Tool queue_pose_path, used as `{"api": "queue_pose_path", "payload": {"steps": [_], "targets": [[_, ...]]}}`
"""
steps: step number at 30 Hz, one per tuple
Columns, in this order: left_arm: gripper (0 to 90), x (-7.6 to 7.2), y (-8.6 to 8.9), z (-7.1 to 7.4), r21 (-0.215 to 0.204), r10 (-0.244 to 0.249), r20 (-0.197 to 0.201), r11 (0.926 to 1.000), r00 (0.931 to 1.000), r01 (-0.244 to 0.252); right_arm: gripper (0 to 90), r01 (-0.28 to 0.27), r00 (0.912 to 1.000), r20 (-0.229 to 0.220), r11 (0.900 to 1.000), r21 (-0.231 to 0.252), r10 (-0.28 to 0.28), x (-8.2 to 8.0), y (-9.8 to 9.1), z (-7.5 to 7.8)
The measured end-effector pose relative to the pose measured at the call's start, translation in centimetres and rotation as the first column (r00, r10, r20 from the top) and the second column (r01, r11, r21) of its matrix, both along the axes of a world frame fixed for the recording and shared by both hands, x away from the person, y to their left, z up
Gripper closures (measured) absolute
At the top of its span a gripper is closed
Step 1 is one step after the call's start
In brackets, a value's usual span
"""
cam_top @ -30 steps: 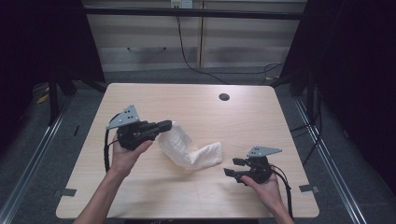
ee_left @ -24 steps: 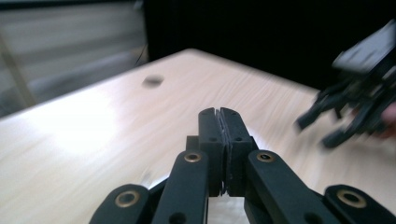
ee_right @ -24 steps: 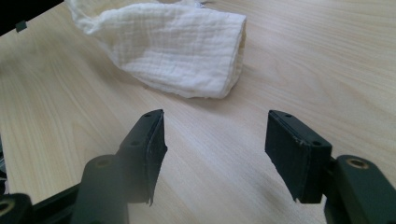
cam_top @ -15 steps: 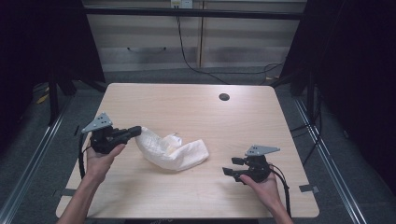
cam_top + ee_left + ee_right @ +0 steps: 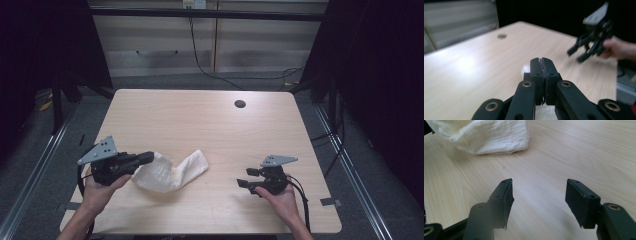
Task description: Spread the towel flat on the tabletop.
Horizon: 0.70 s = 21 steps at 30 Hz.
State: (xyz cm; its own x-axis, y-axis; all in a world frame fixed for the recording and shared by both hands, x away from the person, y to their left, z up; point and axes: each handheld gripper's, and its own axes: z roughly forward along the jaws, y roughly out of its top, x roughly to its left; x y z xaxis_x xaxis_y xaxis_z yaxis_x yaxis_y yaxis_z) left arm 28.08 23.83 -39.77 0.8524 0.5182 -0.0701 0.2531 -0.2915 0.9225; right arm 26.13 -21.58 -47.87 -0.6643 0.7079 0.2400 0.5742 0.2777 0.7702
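Your left tongs (image 5: 148, 158) are closed tight on one end of the white cloth (image 5: 167, 173), which lies crumpled on the front left part of the bench (image 5: 210, 125), its free end trailing toward the middle. Your right tongs (image 5: 243, 182) rest on the bench at the front right with jaws wide apart and nothing between them, well apart from the cloth and pointing toward it.

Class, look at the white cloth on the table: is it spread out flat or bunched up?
Bunched up. The white cloth lies in a crumpled, curved roll, with one end pinched in the shut left hand-held gripper.
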Motion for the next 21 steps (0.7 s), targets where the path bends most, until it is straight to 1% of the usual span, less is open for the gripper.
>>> {"api": "queue_pose_path", "payload": {"steps": [1,2,3,4,6,7,8,9,10,11,13,14,15,16,17,18,19,20,21], "targets": [[88.5,0.0,0.0,0.0,0.0,0.0,0.0,1.0,1.0,0.0,40.1,0.0,1.0,0.0,1.0,0.0,0.0,0.0,0.0,0.0],[88.5,0.5,0.4,-2.0,0.031,0.045,-0.04,0.9985,0.9982,-0.044,40.7,-0.016,0.9999,0.0,0.9999,0.006,0.016,0.3,0.5,0.1],[88.5,0.8,0.6,-2.9,0.053,0.068,-0.06,0.9965,0.9959,-0.064,41.0,-0.026,0.9997,-0.001,0.9997,0.001,0.026,0.5,0.8,0.1],[88.5,0.8,0.6,-2.9,0.053,0.068,-0.06,0.9965,0.9959,-0.064,41.2,-0.033,0.9995,0.003,0.9995,-0.002,0.033,0.8,1.1,0.2],[88.5,1.3,0.6,-4.5,0.1,0.101,-0.089,0.9908,0.991,-0.092,41.6,-0.042,0.9991,0.002,0.9991,-0.004,0.042,1.1,1.5,0.3],[88.4,1.4,0.7,-5.0,0.116,0.107,-0.1,0.9886,0.9891,-0.096,42.1,-0.05,0.9987,0.005,0.9987,-0.005,0.05,1.3,1.9,0.4],[88.5,1.5,0.7,-5.5,0.121,0.108,-0.116,0.9882,0.9874,-0.093,42.0,-0.059,0.9982,0.011,0.9982,-0.008,0.059,1.6,2.2,0.5],[88.4,1.6,0.5,-6.3,0.14,0.104,-0.132,0.9864,0.9859,-0.085,42.5,-0.07,0.9974,0.016,0.9975,-0.011,0.07,2.4,3.1,0.8],[88.4,1.6,0.5,-6.3,0.14,0.104,-0.132,0.9864,0.9859,-0.085,42.5,-0.07,0.9974,0.016,0.9975,-0.011,0.07,2.4,3.1,0.8],[88.4,1.6,0.4,-6.8,0.145,0.101,-0.15,0.9862,0.9836,-0.079,42.9,-0.078,0.9967,0.022,0.9969,-0.007,0.078,2.9,3.6,1.0],[88.4,1.6,0.1,-7.4,0.17,0.104,-0.165,0.9825,0.9808,-0.076,43.0,-0.093,0.9951,0.032,0.9957,-0.002,0.093,4.0,4.7,1.5],[88.4,1.6,-0.1,-7.7,0.182,0.1,-0.174,0.981,0.9796,-0.068,43.1,-0.099,0.9945,0.035,0.995,0.011,0.099,4.7,5.3,1.7],[88.3,1.7,-0.2,-7.9,0.189,0.098,-0.174,0.9798,0.9799,-0.064,43.0,-0.119,0.9924,0.032,0.9925,0.026,0.119,6.1,6.7,2.1],[88.3,1.8,-0.4,-8.4,0.209,0.097,-0.18,0.9761,0.979,-0.058,42.7,-0.134,0.9908,0.026,0.9907,0.024,0.133,6.8,7.6,2.2],[88.3,1.9,-0.5,-8.6,0.214,0.1,-0.191,0.9751,0.9763,-0.058,42.2,-0.151,0.9884,0.02,0.9885,0.016,0.15,7.5,8.4,2.2],[88.3,2.1,-0.5,-8.8,0.222,0.106,-0.191,0.973,0.9759,-0.062,42.0,-0.164,0.9865,0.012,0.9864,0.017,0.164,8.1,9.2,2.2],[88.3,2.1,-0.5,-8.8,0.222,0.106,-0.191,0.973,0.9759,-0.062,41.7,-0.179,0.9839,0.006,0.9838,0.015,0.179,8.7,9.9,2.2],[88.3,2.2,-0.4,-9.0,0.227,0.112,-0.197,0.9717,0.974,-0.066,41.7,-0.179,0.9839,0.006,0.9838,0.015,0.179,8.7,9.9,2.2],[88.3,2.4,-0.3,-9.3,0.235,0.113,-0.203,0.97,0.9727,-0.064,41.3,-0.187,0.9823,0.003,0.9823,0.012,0.187,9.3,10.5,2.1]]}}
